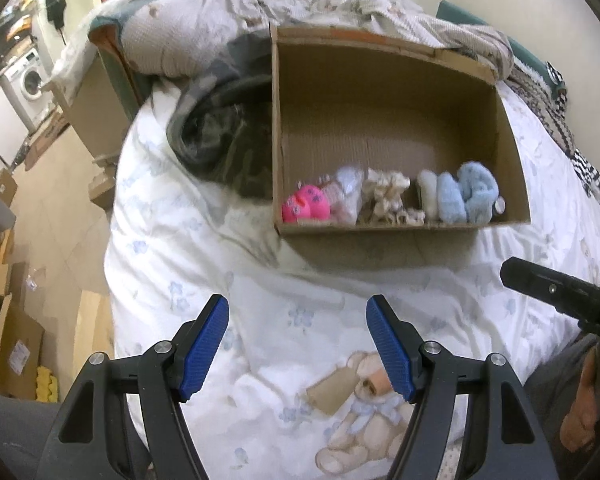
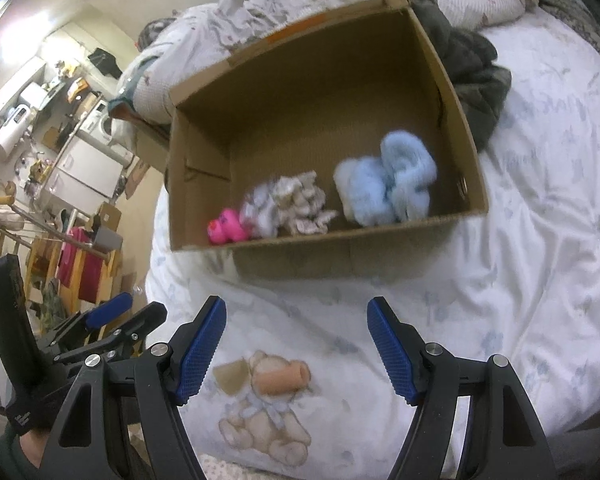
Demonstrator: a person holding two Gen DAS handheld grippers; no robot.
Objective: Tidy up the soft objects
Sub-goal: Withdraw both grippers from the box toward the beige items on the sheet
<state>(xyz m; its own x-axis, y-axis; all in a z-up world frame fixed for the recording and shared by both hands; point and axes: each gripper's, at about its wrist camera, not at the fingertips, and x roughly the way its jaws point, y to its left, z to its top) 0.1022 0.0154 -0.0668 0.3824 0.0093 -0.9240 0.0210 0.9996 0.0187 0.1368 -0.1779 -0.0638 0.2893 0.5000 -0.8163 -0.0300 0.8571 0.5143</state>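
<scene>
An open cardboard box (image 1: 512, 160) (image 2: 452, 96) stands on a white duvet with teddy-bear print (image 1: 228, 288) (image 2: 520, 264). Along its near wall lie a pink soft toy (image 1: 302, 205) (image 2: 226, 228), a white and pale pink bundle (image 1: 346, 194), a cream ruffled cloth (image 1: 390, 198) (image 2: 300, 202) and fluffy light blue socks (image 1: 466, 194) (image 2: 388, 178). My left gripper (image 1: 298, 348) hangs open over the duvet in front of the box, nothing between its blue pads. My right gripper (image 2: 296, 350) is likewise open and empty. The left gripper (image 2: 112, 320) shows at the right wrist view's lower left.
A dark grey garment (image 1: 220, 136) (image 2: 476, 72) lies beside the box. Crumpled blankets and pillows (image 1: 204, 28) pile up behind it. The bed's left edge drops to a tiled floor (image 1: 60, 216) with cardboard boxes, a washing machine (image 1: 30, 76) and a cluttered kitchen (image 2: 60, 120).
</scene>
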